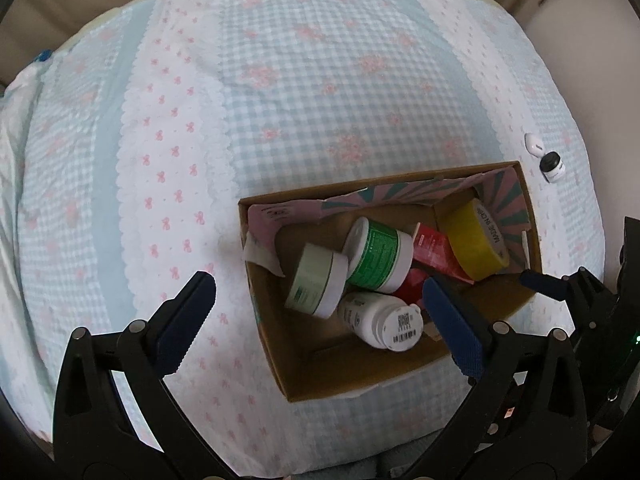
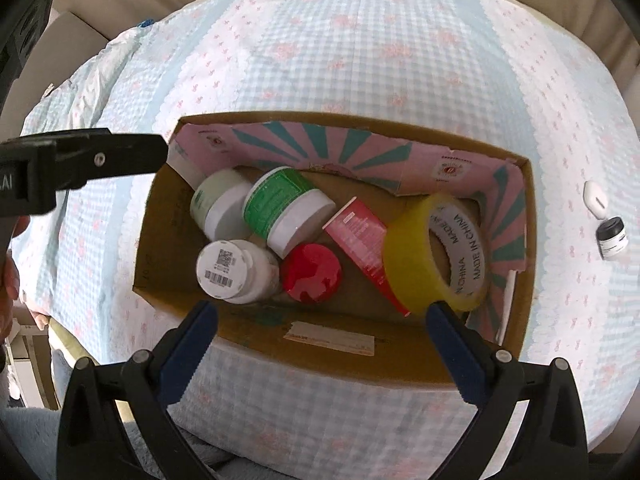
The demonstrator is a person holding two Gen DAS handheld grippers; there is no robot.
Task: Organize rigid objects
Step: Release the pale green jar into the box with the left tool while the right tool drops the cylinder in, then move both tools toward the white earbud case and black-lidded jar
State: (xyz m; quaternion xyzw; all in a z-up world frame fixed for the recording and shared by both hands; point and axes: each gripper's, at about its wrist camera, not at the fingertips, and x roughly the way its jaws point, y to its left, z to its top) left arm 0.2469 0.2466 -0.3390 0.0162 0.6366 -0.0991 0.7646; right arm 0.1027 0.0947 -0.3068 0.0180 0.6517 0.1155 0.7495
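Note:
An open cardboard box (image 1: 280, 364) (image 2: 256, 360) sits on a checked cloth. It holds a green-labelled jar (image 1: 378, 258) (image 2: 286, 210), a pale green jar (image 1: 316, 286) (image 2: 218, 206), a white bottle with a barcode (image 1: 380, 320) (image 2: 234, 270), a red-lidded jar (image 2: 310, 268), a red box (image 1: 434, 254) (image 2: 360, 240) and a yellow tape roll (image 1: 472, 244) (image 2: 436, 252). My left gripper (image 1: 320, 310) is open and empty above the box's near-left corner. My right gripper (image 2: 320, 334) is open and empty over the box's front wall. It also shows in the left wrist view (image 1: 540, 284).
A small white object (image 1: 534, 144) (image 2: 596, 200) and a small black-capped jar (image 1: 553, 168) (image 2: 612, 238) lie on the cloth to the right of the box. The cloth-covered surface (image 1: 300, 100) stretches behind and left of the box. The left gripper's arm (image 2: 80, 164) crosses the right wrist view.

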